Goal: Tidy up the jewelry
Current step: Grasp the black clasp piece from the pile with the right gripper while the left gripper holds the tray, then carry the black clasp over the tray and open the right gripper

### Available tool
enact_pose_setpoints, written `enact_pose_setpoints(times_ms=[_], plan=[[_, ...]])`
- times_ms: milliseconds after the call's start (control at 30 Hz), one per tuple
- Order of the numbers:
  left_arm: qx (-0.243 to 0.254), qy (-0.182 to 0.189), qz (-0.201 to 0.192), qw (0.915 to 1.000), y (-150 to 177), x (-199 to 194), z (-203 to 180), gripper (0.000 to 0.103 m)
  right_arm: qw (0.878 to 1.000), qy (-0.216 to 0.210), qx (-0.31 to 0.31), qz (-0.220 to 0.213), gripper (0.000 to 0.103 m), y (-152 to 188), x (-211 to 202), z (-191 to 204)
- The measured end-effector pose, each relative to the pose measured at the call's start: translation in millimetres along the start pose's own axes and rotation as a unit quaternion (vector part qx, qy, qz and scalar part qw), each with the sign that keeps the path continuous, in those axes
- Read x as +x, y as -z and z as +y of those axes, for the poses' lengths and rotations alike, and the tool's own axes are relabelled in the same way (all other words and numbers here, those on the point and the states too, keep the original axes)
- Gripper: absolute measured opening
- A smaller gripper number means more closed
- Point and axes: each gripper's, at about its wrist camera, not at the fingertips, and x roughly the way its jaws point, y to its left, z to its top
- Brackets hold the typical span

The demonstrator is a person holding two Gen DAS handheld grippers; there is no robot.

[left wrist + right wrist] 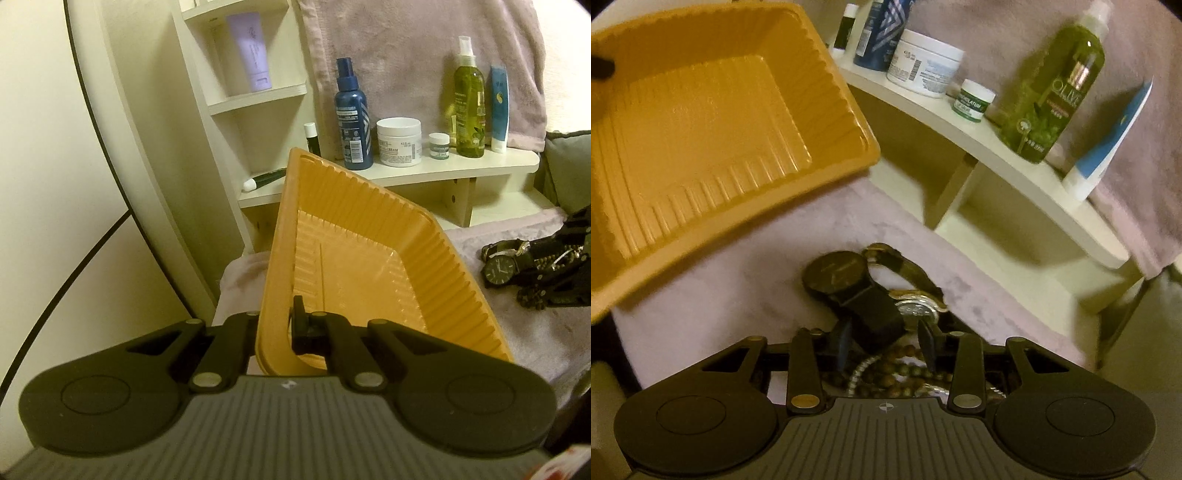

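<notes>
The left gripper (275, 332) is pinching the near rim of the orange tray (369, 258), holding it up and tilted. The tray is empty inside.

The right gripper (884, 341) is hanging over the jewelry pile, partly open. The strap of the black watch (836, 273) is lying between its fingers (840, 341), and I cannot tell if they are squeezing it yet. A gold watch (918, 306) is lying just ahead of the gripper, and brown beads (886, 371) are right under it.

I think the good way is to close only on the black strap, lift slowly so the beads are not coming along, and keep the tray steady and close by.
</notes>
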Motion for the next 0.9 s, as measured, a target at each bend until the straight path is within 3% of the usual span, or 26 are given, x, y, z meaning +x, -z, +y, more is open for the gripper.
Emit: enact_pose_setpoints(times_ms=[300,433,567,667,900], plan=[[-0.005,0.000,0.002,1.0000,0,4,1,0.003,0.998,-0.055,-0.016,-0.012,0.039,-10,-12,19],[-0.006,0.000,0.002,1.0000,1,4,2,0.003,0.998,-0.063,-0.029,-0.005,0.037,-18,0,22],[-0.009,-0.001,0.003,1.0000,2,4,1,0.003,0.996,-0.038,-0.077,-0.005,0.029,-19,4,34],[-0.010,-0.001,0.003,0.9999,2,5,2,0.003,0.998,-0.037,-0.051,-0.013,0.021,-17,1,29],[-0.013,0.000,0.005,0.9999,2,5,4,0.003,0.998,-0.051,0.033,-0.029,0.021,-28,-11,16]])
